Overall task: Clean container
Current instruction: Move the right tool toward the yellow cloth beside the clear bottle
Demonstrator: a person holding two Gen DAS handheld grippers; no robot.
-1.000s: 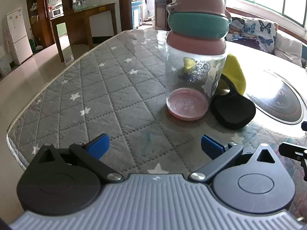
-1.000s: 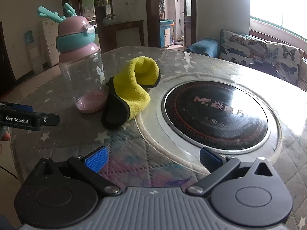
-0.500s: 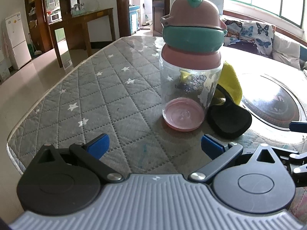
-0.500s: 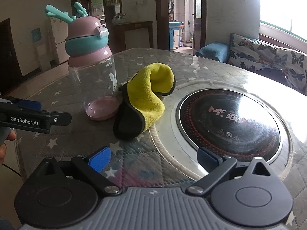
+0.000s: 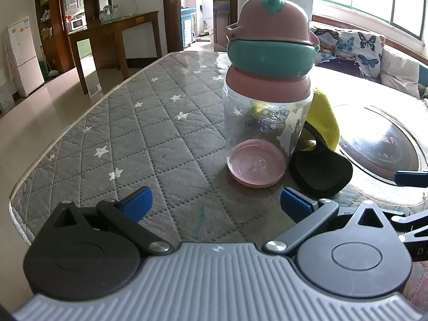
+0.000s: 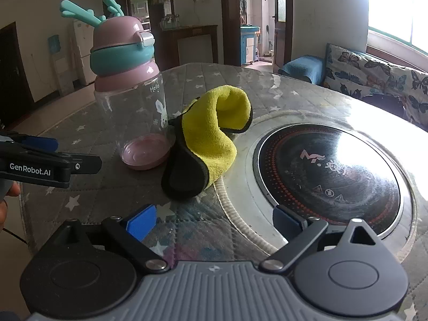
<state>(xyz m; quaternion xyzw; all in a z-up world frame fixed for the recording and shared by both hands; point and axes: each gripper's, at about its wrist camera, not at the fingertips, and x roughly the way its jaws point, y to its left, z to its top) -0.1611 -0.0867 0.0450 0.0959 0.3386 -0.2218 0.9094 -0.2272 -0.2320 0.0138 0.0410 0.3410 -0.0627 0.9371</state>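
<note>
A clear bottle [image 5: 264, 123] with a pink base, a pink and teal lid and teal antlers stands upright on the quilted table; it also shows in the right wrist view [image 6: 133, 107]. A yellow and black cloth [image 6: 211, 144] lies crumpled against its right side, also seen in the left wrist view [image 5: 321, 144]. My left gripper [image 5: 215, 204] is open and empty, just short of the bottle. My right gripper [image 6: 214, 220] is open and empty, a little short of the cloth.
A round black induction hob [image 6: 329, 174] is set in the table to the right of the cloth. The grey star-patterned table cover [image 5: 149, 139] runs to a rounded edge at the left. A sofa with butterfly cushions [image 6: 379, 80] stands behind.
Both grippers have moved closer: the left toward the bottle, the right toward the cloth. Both stay open. The bottle and cloth have not moved.
</note>
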